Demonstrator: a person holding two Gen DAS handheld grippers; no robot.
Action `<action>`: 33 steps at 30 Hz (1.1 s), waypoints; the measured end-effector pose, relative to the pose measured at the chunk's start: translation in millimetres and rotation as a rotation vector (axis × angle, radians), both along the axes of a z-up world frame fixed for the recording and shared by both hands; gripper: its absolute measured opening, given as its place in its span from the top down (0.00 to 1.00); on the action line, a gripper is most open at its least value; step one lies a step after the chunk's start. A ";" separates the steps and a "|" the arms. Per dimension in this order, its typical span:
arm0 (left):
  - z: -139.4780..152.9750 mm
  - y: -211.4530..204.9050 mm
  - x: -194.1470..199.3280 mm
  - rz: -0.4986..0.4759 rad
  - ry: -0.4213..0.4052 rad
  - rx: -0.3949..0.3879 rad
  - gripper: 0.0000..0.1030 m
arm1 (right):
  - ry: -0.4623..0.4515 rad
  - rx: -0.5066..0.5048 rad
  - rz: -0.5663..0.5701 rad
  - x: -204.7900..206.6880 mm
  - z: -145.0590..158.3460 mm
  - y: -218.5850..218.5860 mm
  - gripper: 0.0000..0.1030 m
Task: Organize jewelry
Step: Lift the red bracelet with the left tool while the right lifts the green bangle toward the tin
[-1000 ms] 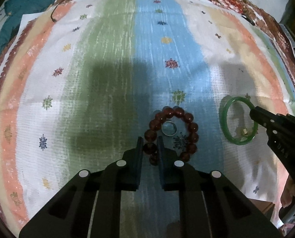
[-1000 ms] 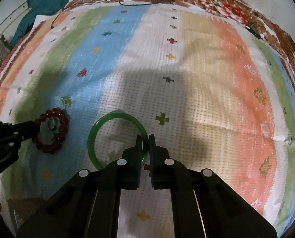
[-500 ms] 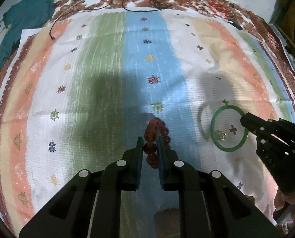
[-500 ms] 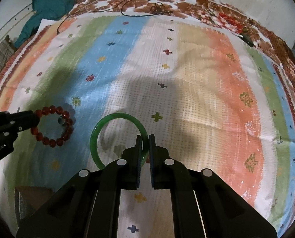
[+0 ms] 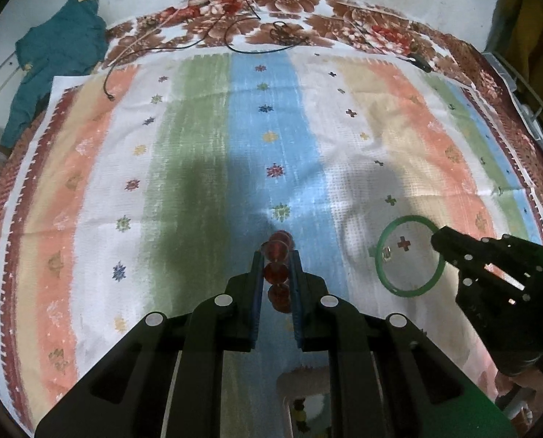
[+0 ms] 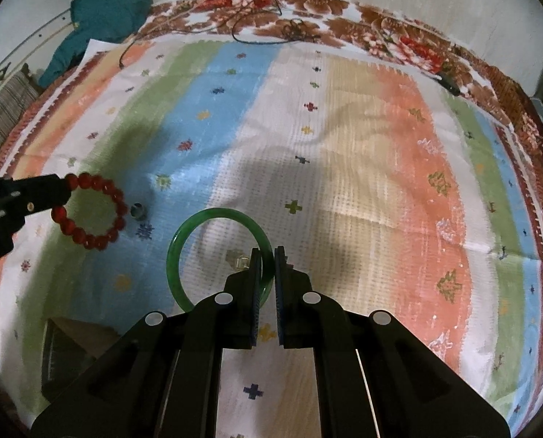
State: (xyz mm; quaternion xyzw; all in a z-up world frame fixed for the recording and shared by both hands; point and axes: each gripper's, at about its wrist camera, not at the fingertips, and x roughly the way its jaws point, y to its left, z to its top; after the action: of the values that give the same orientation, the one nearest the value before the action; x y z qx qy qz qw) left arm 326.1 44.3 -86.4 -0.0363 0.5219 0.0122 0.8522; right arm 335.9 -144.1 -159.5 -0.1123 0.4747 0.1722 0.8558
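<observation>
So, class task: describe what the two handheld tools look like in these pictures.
Both the left tool and the right tool are matte black, with angular forked bodies carrying cut-out slots and round silver screw heads. Each has two flat, narrow fingers lined with blue ridged pads. No cables or sleeves show.

I see a bed under a brown floral sheet [image 6: 344, 14], with a striped cloth [image 6: 362, 182] spread flat over it. On the cloth lie a small silver ring [image 6: 139, 211] and a clear ring [image 6: 241, 262]. A thin black cable [image 5: 184, 45] trails across the far edge.
</observation>
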 end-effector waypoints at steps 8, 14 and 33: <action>9.6 1.8 -17.5 -0.002 -0.006 0.012 0.88 | -0.022 0.031 0.018 -19.5 16.8 1.5 0.92; 20.7 1.9 -31.9 -0.001 -0.023 -0.013 0.88 | -0.049 0.048 0.027 -37.4 31.5 -1.5 0.92; 53.7 -14.2 -81.5 -0.039 -0.098 -0.065 0.88 | -0.107 0.062 0.038 -85.2 51.1 -15.7 0.92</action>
State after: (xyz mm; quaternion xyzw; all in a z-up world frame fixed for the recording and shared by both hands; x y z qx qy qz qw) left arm 244.5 30.1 -32.7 -0.0543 0.4804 -0.0229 0.8751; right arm 250.7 -159.9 -108.4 -0.1040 0.4204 0.1967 0.8796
